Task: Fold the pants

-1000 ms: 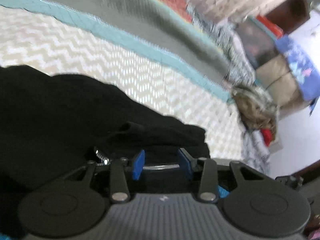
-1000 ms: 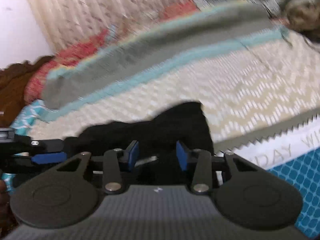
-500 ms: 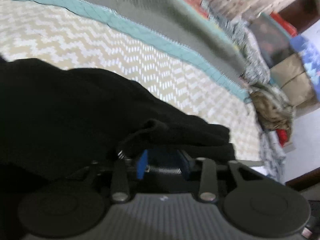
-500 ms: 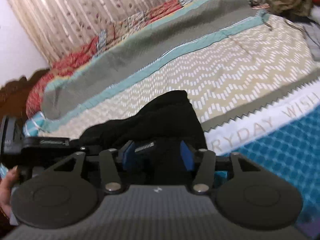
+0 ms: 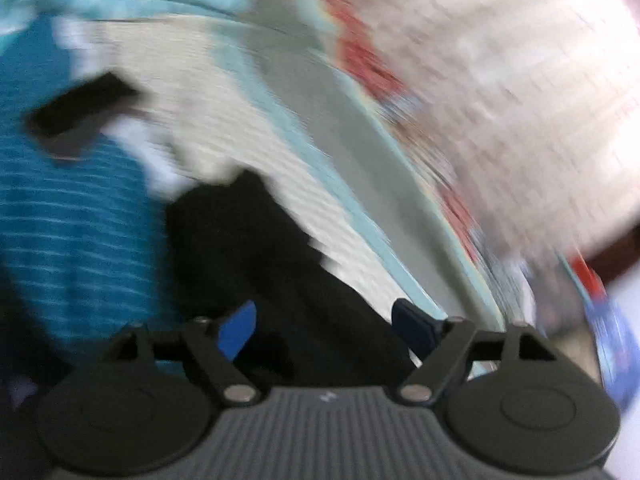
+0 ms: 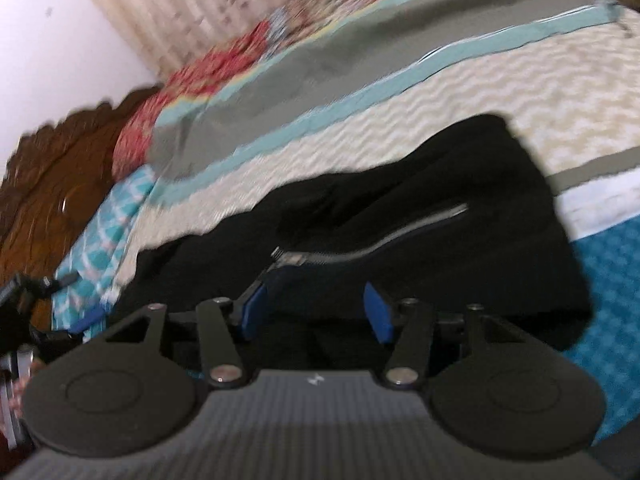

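The black pants (image 6: 400, 216) lie on the patterned bedspread (image 6: 500, 92), with a silver zipper (image 6: 376, 244) showing on top. My right gripper (image 6: 316, 312) is open just above the near edge of the pants, its blue pads apart and holding nothing. In the blurred left wrist view the pants (image 5: 256, 248) stretch away from my left gripper (image 5: 324, 328), which is open with its blue pads wide apart over the black cloth.
A dark wooden headboard (image 6: 60, 176) and red patterned pillows (image 6: 192, 92) stand at the left end of the bed. A curtain (image 6: 192, 8) hangs behind. The left gripper's body (image 6: 24, 296) shows at the left edge. A blurred dark shape (image 5: 76, 112) lies far left.
Both grippers have opened and let go of the pants. The left gripper has swung sharply, so its view is now blurred. The pants now lie flatter with the zipper on top.
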Demonstrator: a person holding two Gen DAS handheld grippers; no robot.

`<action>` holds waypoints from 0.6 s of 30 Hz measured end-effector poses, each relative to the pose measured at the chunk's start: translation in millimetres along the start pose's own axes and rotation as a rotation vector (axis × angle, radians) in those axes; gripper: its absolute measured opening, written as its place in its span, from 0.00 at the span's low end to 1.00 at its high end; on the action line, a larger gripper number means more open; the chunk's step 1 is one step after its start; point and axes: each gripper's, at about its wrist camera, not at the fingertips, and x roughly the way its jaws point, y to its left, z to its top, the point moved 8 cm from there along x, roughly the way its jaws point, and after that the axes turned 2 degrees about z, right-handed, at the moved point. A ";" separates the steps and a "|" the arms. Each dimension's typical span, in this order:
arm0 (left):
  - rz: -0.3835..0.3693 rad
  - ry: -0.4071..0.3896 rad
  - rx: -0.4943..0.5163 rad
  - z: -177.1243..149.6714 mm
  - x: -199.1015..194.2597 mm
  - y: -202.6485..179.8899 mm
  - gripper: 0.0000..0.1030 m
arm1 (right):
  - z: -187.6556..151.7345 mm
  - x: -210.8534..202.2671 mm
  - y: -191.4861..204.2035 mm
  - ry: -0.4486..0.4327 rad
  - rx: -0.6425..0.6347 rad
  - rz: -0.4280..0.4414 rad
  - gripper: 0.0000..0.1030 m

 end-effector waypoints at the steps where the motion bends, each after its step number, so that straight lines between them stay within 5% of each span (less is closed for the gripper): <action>1: 0.006 -0.014 -0.044 8.0 0.4 13.1 0.75 | -2.1 5.8 5.3 0.017 -0.010 0.001 0.55; 8: 0.027 -0.017 -0.115 30.9 56.2 49.9 0.79 | -13.4 19.9 23.0 0.087 -0.063 -0.038 0.55; 11: 0.068 0.026 -0.141 20.9 83.4 49.3 0.67 | -17.7 20.9 24.6 0.093 -0.055 -0.066 0.55; 16: 0.101 -0.074 0.346 -2.7 79.4 -32.7 0.68 | -21.4 24.5 25.2 0.106 -0.059 -0.102 0.55; 18: 0.100 -0.078 0.430 -10.7 82.4 -43.2 0.72 | -22.7 29.4 26.1 0.121 -0.060 -0.108 0.55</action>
